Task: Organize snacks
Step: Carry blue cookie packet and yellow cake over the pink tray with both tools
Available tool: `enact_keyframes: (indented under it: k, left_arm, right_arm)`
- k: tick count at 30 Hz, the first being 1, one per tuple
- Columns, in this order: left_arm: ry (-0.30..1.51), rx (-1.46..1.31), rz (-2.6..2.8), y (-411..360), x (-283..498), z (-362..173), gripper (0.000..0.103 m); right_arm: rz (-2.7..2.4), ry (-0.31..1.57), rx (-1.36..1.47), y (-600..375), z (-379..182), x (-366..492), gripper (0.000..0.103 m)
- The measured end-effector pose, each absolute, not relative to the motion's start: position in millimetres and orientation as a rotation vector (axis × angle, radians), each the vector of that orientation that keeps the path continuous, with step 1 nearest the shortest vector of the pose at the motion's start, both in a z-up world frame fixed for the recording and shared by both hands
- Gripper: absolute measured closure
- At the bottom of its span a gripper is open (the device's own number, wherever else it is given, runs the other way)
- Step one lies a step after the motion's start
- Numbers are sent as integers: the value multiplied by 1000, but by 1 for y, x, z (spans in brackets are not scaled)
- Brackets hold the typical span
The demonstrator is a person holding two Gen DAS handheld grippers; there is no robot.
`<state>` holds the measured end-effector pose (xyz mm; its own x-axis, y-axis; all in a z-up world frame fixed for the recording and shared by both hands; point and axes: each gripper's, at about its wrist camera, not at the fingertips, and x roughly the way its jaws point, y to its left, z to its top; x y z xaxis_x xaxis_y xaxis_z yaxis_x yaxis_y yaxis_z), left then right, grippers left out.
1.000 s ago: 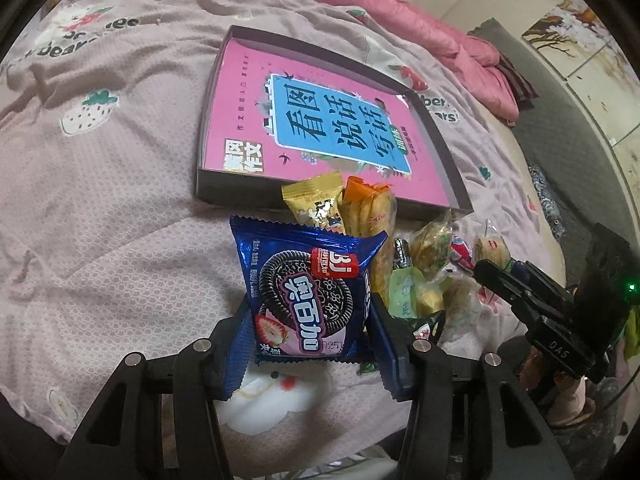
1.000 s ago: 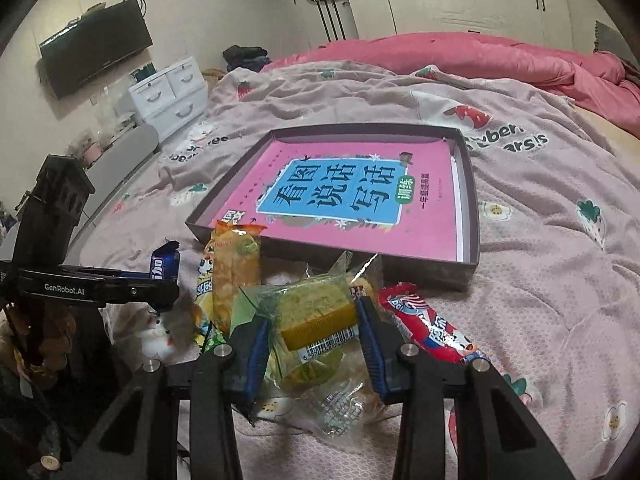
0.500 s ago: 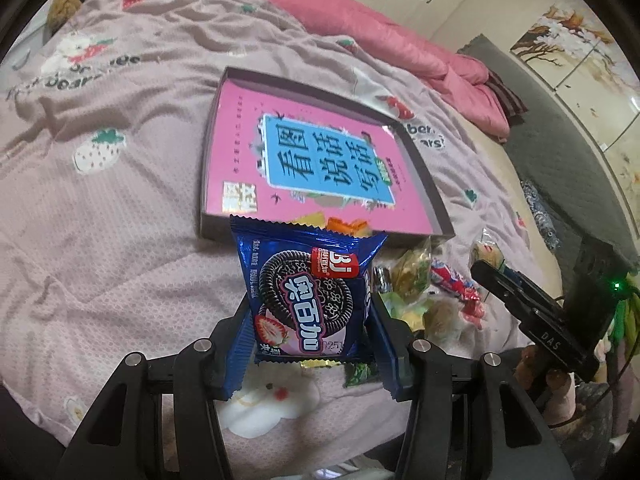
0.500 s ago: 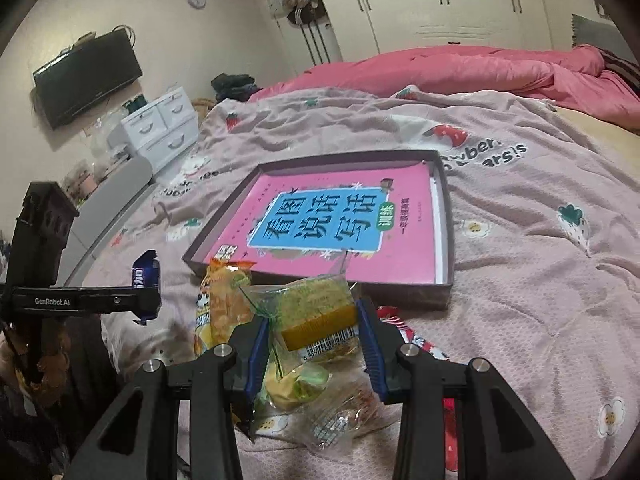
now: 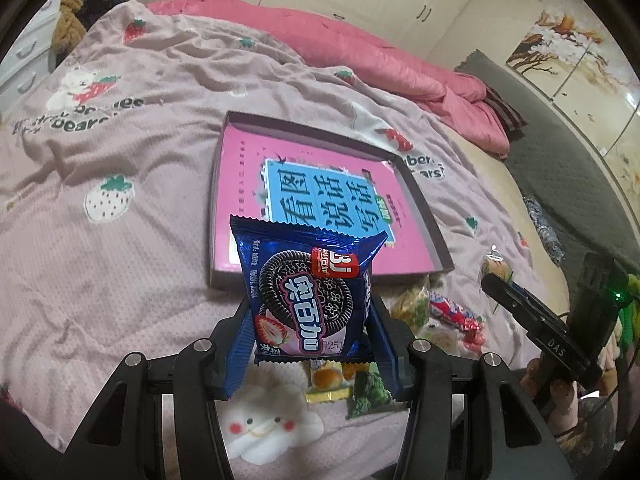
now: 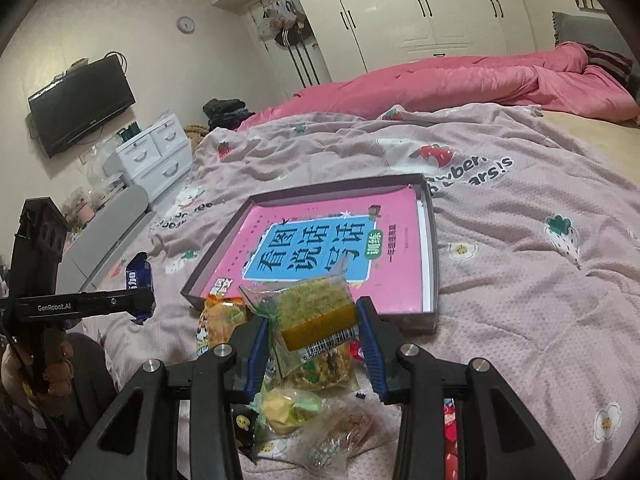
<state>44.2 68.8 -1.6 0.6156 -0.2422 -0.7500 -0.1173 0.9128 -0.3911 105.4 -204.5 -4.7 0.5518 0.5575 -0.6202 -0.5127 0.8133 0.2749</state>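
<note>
My left gripper (image 5: 310,332) is shut on a blue cookie packet (image 5: 306,294), held upright above the bedspread just short of the near rim of a shallow dark box (image 5: 420,204) lined with a pink book. My right gripper (image 6: 314,334) is shut on a clear-wrapped greenish cake with a brown base (image 6: 320,312), lifted over a heap of loose snacks (image 6: 296,408) at the box's (image 6: 434,240) near edge. From the right wrist view the left gripper (image 6: 136,300) shows at the left with the blue packet (image 6: 138,276). The right gripper's fingers (image 5: 516,300) show at the right of the left wrist view.
Loose snacks (image 5: 452,312) lie on the pink strawberry-print bedspread (image 5: 120,152) in front of the box, among them a red wrapped one. A rolled pink duvet (image 6: 460,80) lies at the far side. White drawers (image 6: 156,156) and a wall television (image 6: 80,100) stand beyond the bed.
Both grippers have risen with their snacks and tilted up, so more of the room shows. The snack heap now sits lower in both views. Both grips are unchanged.
</note>
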Motion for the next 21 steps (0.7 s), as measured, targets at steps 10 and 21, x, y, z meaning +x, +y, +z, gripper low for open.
enact_keyframes:
  k: [10, 21]
  left_arm:
    - [872, -403, -43, 67, 63, 9, 49]
    - [855, -391, 0, 70, 93, 9, 49]
  right_arm:
    - [599, 707, 35, -198, 3, 115, 62]
    - [577, 693, 44, -196, 3, 142, 62]
